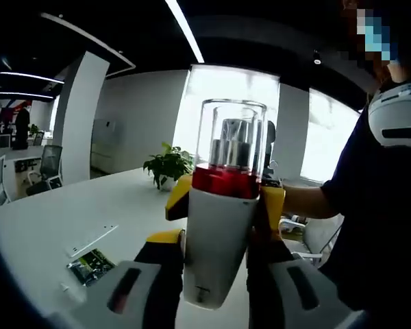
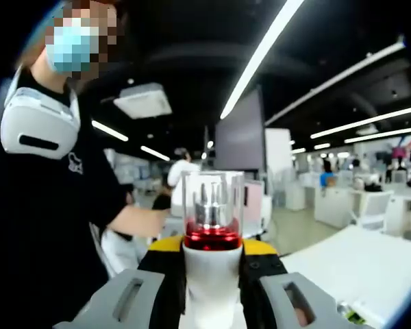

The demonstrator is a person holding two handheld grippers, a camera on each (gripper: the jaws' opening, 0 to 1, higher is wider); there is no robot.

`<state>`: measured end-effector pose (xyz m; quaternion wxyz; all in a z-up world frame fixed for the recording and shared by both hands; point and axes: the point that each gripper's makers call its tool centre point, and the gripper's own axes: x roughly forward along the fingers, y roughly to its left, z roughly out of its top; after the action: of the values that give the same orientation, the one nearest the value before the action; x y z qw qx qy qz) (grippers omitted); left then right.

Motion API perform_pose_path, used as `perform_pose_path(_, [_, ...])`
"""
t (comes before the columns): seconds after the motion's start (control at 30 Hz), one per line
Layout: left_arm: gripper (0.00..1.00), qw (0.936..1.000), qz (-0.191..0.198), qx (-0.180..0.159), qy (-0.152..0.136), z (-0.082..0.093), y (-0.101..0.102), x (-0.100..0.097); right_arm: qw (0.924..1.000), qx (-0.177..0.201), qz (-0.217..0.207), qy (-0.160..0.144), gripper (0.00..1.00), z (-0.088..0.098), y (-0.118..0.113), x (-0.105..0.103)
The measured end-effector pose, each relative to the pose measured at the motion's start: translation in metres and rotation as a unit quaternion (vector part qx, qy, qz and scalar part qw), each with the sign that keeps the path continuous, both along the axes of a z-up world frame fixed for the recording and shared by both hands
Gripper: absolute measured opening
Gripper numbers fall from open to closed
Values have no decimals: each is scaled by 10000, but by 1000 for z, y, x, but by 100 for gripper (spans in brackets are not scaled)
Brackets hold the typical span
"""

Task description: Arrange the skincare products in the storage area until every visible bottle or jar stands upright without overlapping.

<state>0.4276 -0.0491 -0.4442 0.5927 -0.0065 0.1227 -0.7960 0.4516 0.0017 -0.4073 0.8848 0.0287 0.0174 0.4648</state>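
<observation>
A white pump bottle [image 1: 218, 233] with a red band and a clear cap stands upright between the jaws of my left gripper [image 1: 216, 257], which is shut on its lower body. It is lifted above the white table [image 1: 61, 219]. In the right gripper view the same kind of bottle [image 2: 212, 264] sits upright between the jaws of my right gripper [image 2: 212, 281], which is also shut on it. Yellow parts of the other gripper [image 1: 274, 202] show behind the bottle at both its sides, and a person's hand reaches to them. The bottle's base is hidden.
On the table lie a small dark green packet [image 1: 89, 266] and a white strip [image 1: 92, 240]; a potted plant [image 1: 168, 164] stands further back. A person in dark clothes [image 1: 377, 205] stands close behind the bottle. Another white table [image 2: 356, 267] lies at the lower right.
</observation>
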Motion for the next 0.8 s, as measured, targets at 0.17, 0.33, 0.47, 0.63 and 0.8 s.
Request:
perform_pose_path(0.17, [38, 9993, -65, -2, -365, -2, -1, -5, 9999, -79, 52, 51, 23, -4, 1, -4])
perform_pose_path(0.33, [37, 9990, 23, 18, -453, -5, -5, -2, 9997, -228, -42, 66, 24, -9, -6, -2])
perform_pose_path(0.47, [37, 9984, 77, 94, -547, -12, -6, 1, 9992, -376, -143, 82, 24, -16, -7, 1])
perform_pose_path(0.63, [37, 9990, 108, 39, -425, -14, -8, -1, 9987, -445, -229, -12, 26, -19, -7, 1])
perform_pose_path(0.8, [37, 9986, 146, 103, -488, -21, -10, -3, 9982, -567, -169, -68, 25, -25, -8, -2])
